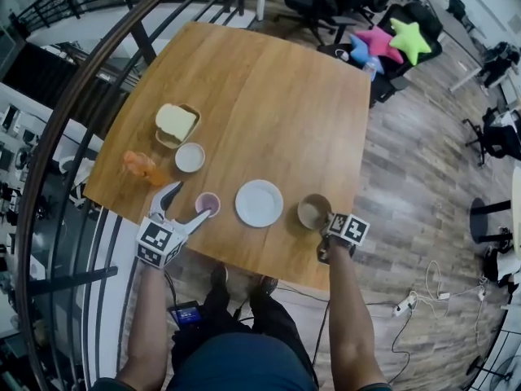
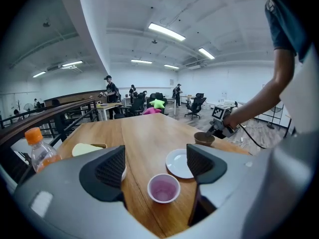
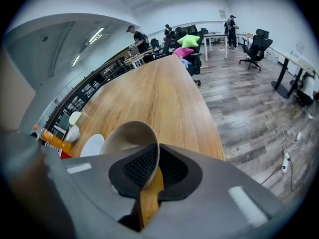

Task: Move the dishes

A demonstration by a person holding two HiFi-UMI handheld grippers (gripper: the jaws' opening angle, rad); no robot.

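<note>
R claw [image 3: 155, 158] on bowl [image 3: 124, 136] rim, btm hidden

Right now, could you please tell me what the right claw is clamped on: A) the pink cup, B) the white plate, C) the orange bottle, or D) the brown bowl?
D: in the right gripper view the right claw has its pads pressed on either side of the rim of the brown bowl.

- The small round plastic cup [image 2: 164, 188] before the left tongs [image 2: 155, 159] is tinted pink.
- The round bowl [image 3: 124, 133] in the right tongs [image 3: 155, 167] is coloured beige.
</note>
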